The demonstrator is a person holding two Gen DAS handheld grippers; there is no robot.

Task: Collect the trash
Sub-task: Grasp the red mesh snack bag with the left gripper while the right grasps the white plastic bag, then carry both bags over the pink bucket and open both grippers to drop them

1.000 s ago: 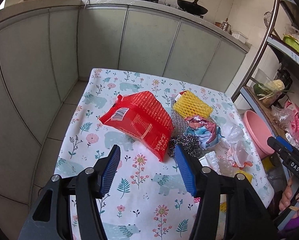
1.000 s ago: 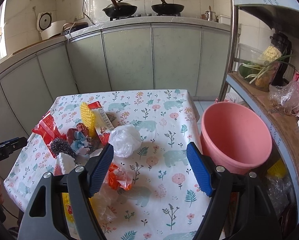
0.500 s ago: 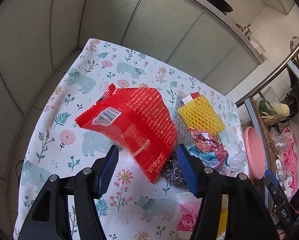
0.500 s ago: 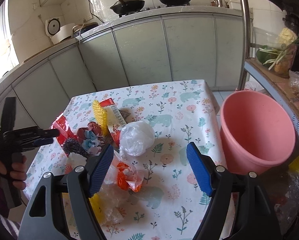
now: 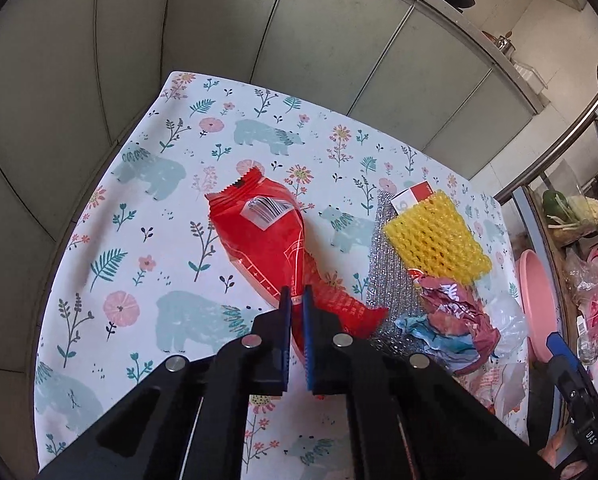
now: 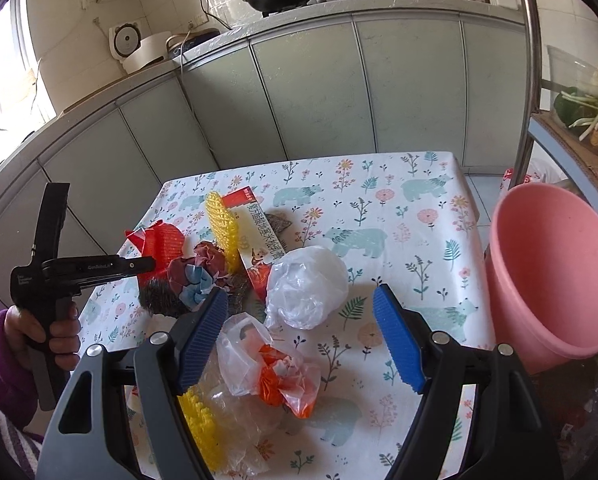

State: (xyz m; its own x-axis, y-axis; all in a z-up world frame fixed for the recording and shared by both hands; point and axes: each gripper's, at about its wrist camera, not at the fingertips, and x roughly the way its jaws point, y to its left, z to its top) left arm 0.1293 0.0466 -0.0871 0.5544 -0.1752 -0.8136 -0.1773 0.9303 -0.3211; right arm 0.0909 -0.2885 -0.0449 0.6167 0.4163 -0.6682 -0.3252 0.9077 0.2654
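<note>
Currently the left claw (image 5: pixel 295 300), just closed, clamps the red wrapper (image 5: pixel 267 236) lying on the counter (image 5: pixel 139 184), the right claw (image 6: pixel 299 336) stands apart, and transfer into the pink bucket (image 6: pixel 555 272) comes next.

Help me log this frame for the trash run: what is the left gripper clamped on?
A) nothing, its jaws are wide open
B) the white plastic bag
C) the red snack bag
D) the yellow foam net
C: in the left wrist view the left gripper has its blue pads pinched together on the crumpled red snack bag.
</note>
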